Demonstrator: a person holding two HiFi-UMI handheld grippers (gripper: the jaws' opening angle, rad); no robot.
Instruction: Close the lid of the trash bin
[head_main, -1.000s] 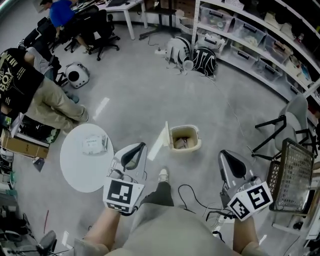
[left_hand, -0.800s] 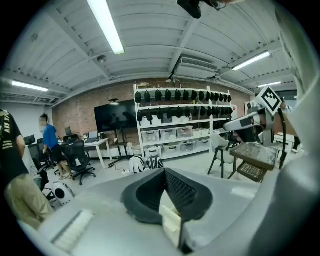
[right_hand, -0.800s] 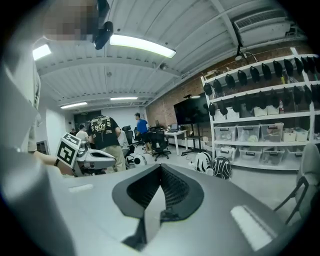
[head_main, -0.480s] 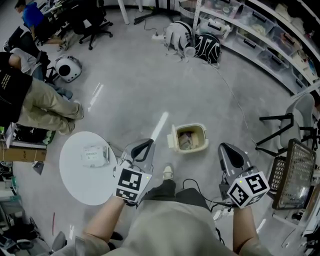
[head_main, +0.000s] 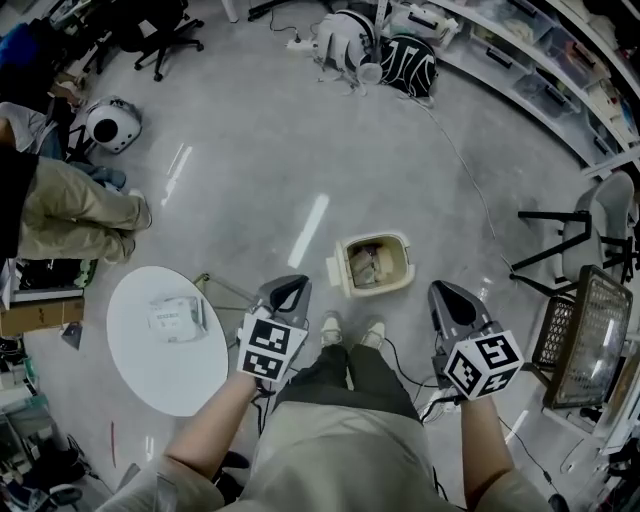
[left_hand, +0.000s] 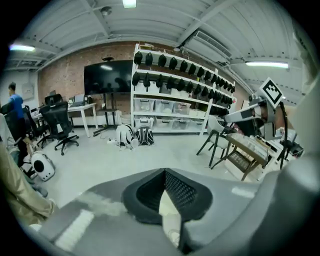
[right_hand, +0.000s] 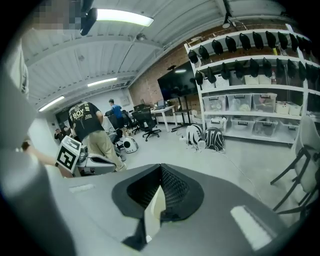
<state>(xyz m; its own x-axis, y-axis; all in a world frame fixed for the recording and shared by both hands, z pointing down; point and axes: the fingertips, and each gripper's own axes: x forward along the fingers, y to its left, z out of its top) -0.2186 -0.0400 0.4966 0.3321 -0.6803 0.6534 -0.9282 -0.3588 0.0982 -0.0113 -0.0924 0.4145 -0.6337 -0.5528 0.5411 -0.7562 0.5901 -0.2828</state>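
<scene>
Since a second ago my view has closed in on the trash bin: it sat farther up the floor before, and now it lies just ahead of both my shoes, where earlier only one shoe showed. The bin is open as before, its lid standing up along its left edge, seen almost edge-on, so I cannot make out the hinge. There is pale, crumpled stuff inside, too small for me to tell what it is. My left tool has come nearer and now hangs just short of the bin's near-left corner, not touching it; my right tool hangs off its near-right corner, also apart from it. In each gripper view the jaws stand together, with only a thin pale sliver between them and nothing held. Each tool's grey body fills the lower half of its own view and blocks the floor below, so the left gripper view shows shelving and chairs over the top and the right gripper view shows the room's far side. The round white surface lies well to the left of the bin with a small packet on it. Farther left, a seated person is cut off by the frame edge.
</scene>
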